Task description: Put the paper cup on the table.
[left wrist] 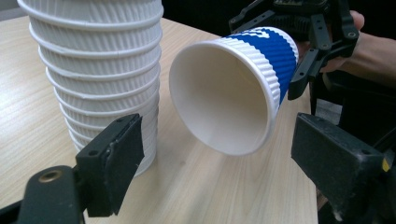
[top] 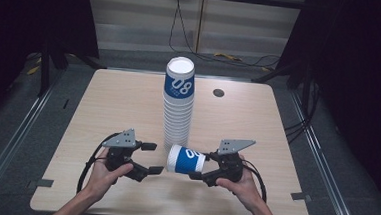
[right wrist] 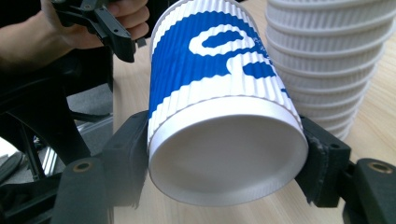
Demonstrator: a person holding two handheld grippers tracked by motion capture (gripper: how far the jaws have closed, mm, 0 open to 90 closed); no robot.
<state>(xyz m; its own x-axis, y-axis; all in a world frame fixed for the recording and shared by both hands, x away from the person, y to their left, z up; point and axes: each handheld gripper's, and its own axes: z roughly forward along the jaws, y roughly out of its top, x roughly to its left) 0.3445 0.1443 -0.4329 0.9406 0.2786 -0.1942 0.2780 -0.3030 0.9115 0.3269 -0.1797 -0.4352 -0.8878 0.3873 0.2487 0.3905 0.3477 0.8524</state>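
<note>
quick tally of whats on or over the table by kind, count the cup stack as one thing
cup stack: 1
loose cup, held sideways by the right gripper: 1
grippers, counting the left gripper, jaws apart and holding nothing: 2
round dark disc in the tabletop: 1
total: 5

At centre frame, a tall stack of cups [top: 178, 104] shows ribbed white sides, its top cup banded blue with white numerals "08". Just below it, a single cup [top: 186, 159] is blue and white outside, corrugated, with a plain white interior [left wrist: 224, 100] and white base [right wrist: 226, 161]. The black right gripper [top: 202, 169] and black left gripper [top: 150, 158] carry grey plates. The table [top: 118, 103] is pale wood grain; the surroundings are dark.
</note>
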